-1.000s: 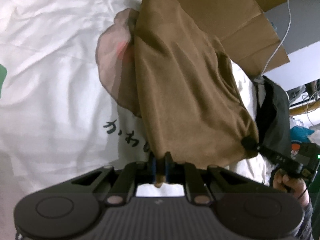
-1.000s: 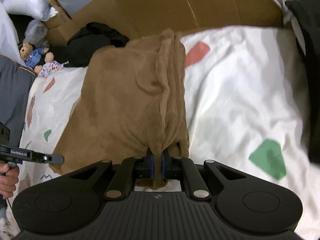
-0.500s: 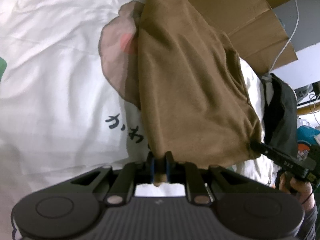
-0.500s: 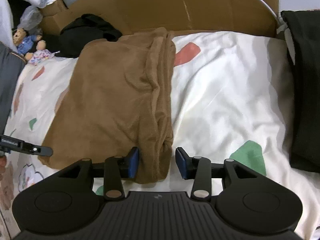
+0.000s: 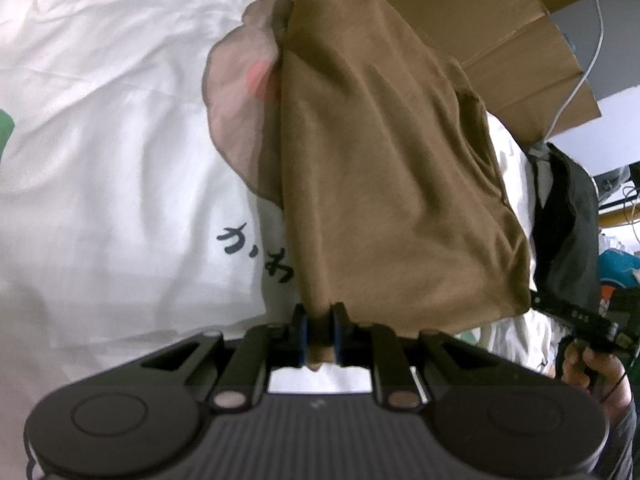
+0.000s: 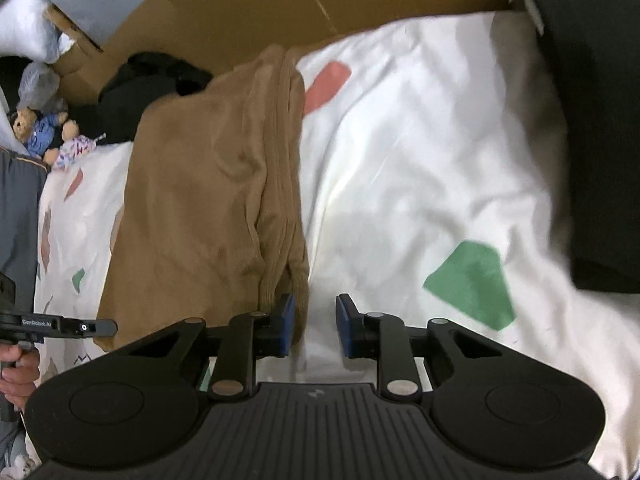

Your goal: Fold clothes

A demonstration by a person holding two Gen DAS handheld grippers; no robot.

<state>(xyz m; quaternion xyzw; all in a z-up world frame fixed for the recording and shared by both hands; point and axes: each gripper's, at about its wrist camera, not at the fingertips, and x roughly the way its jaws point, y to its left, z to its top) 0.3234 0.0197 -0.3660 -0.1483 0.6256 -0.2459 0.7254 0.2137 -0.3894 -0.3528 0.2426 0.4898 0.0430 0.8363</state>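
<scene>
A brown garment (image 5: 380, 160) lies folded lengthwise on the white patterned bedsheet (image 5: 100, 160). My left gripper (image 5: 320, 332) is shut on its near corner, and a tuft of cloth pokes out behind the pads. In the right wrist view the garment (image 6: 208, 200) lies flat with its bunched fold edge on the right. My right gripper (image 6: 314, 324) stands at the near end of that edge with its jaws closing. The pads are still apart, and only the cloth's edge brushes the left pad. Each view shows the other gripper held in a hand at its side.
Brown cardboard (image 6: 320, 8) walls the far side of the bed. A black garment (image 6: 600, 120) lies at the right edge, black cloth (image 6: 152, 80) and small stuffed toys (image 6: 40, 132) at the far left. A white cable (image 5: 580, 72) hangs over the cardboard.
My right gripper let go of the garment's fold edge, opened wide, then narrowed again and shifted slightly right. The cloth dropped flat onto the sheet. My left gripper kept its grip.
</scene>
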